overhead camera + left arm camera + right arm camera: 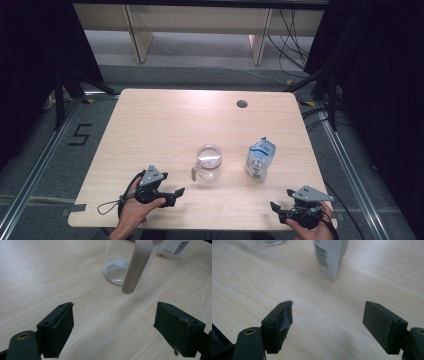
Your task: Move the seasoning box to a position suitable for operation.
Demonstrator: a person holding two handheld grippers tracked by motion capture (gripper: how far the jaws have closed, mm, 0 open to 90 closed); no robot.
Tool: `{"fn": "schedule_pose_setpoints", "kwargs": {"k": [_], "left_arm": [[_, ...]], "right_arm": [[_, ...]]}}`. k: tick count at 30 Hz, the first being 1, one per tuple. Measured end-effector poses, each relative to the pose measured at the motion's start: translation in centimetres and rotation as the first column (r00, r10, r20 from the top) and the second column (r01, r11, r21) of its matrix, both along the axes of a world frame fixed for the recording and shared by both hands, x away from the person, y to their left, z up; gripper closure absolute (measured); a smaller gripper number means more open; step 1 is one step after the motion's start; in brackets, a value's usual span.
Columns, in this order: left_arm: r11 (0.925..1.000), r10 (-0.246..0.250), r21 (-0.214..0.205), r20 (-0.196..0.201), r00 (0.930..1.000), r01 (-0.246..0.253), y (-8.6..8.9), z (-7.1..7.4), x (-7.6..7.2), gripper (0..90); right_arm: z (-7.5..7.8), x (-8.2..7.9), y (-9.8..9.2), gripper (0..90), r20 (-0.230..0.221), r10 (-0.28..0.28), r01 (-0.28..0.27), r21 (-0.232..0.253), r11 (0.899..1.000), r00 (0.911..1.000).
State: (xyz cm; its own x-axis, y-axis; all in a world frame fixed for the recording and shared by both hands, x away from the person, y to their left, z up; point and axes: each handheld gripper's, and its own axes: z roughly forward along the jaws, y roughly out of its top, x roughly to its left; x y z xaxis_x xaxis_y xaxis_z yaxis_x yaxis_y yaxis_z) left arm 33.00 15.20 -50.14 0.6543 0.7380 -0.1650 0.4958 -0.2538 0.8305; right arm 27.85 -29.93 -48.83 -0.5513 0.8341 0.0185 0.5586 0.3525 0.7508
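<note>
At the near edge of the light wooden table (150,120), the person's left hand (134,210) holds the left gripper (172,196) low over the tabletop, its jaws spread wide apart with nothing between them; the grey three-cornered plate sits on top and a cable loop trails off to its left. At the near right corner the right hand (312,227) holds the right gripper (280,207), its jaws likewise wide apart and empty, pointing toward the table's middle. In the left gripper view the black padded jaws frame bare wood, and just beyond them hangs the beige handle (137,266) of a clear glass pitcher (117,265). In the high view that pitcher (208,161) stands upright a little beyond the left gripper, near the table's centre, handle turned toward the near left. To its right, apart from it, a white and blue bag (260,159) stands upright; the right gripper view shows its lower end with a barcode (322,256) ahead of the open jaws. Farther back, a round cable hole (242,104) sits near the far edge, and beyond the table lies grey floor with loose cables.
</note>
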Motion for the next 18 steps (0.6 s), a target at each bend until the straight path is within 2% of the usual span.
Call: {"fn": "schedule_pose_setpoints", "kwargs": {"k": [3, 4, 5, 6, 8, 12, 14, 17, 18], "left_arm": [[0.9999, 0.003, 0.014, 0.01, 0.9999, -0.003, 0.02, 0.0, 0.03, 15.3], [0.9999, 0.001, 0.017, 0.013, 0.9999, -0.001, 0.04, 0.01, 0.06, 15.3], [0.9999, 0.003, 0.015, 0.014, 0.9999, -0.003, 0.05, 0.01, 0.05, 15.3], [0.9999, 0.007, 0.01, 0.013, 0.9999, -0.007, 0.02, 0.0, 0.04, 15.3], [0.9999, 0.006, 0.008, 0.016, 0.9999, -0.006, 0.08, 0.02, 0.06, 15.4], [0.9997, 0.022, 0.005, 0.017, 0.9996, -0.022, 0.06, 0.1, -0.06, 15.7], [0.9997, 0.023, -0.011, 0.019, 0.9996, -0.023, 0.01, 0.12, -0.05, 16.3], [0.9997, 0.024, -0.003, 0.029, 0.9993, -0.024, 0.07, 0.31, -0.06, 18.6], [0.9994, 0.026, -0.022, 0.023, 0.9994, -0.026, -0.03, 0.34, -0.1, 20.3]], "right_arm": [[-0.01, 0.04, -0.05, 24.2, 0.008, -0.007, 0.007, 0.004, 1.0, 0.9999], [0.04, -0.01, -0.05, 24.0, -0.001, -0.01, 0.01, 0.007, 1.0, 0.9999], [0.11, -0.26, 0.16, 24.0, -0.023, -0.036, 0.036, 0.023, 0.999, 0.9991], [0.11, -0.26, 0.16, 24.0, -0.023, -0.036, 0.036, 0.023, 0.999, 0.9991], [0.12, -0.13, 0.02, 24.0, 0.006, -0.024, 0.024, 0.008, 1.0, 0.9997], [0.06, 0.02, -0.03, 24.0, 0.003, -0.007, 0.007, 0.006, 1.0, 1.0], [0.09, 0.02, -0.02, 24.0, 0.007, -0.007, 0.007, 0.006, 1.0, 0.9999], [0.08, 0.06, -0.03, 24.0, 0.01, -0.001, 0.001, 0.006, 1.0, 0.9999], [0.1, 0.08, -0.1, 24.0, 0.026, -0.004, 0.004, -0.004, 1.0, 0.9997]]}}
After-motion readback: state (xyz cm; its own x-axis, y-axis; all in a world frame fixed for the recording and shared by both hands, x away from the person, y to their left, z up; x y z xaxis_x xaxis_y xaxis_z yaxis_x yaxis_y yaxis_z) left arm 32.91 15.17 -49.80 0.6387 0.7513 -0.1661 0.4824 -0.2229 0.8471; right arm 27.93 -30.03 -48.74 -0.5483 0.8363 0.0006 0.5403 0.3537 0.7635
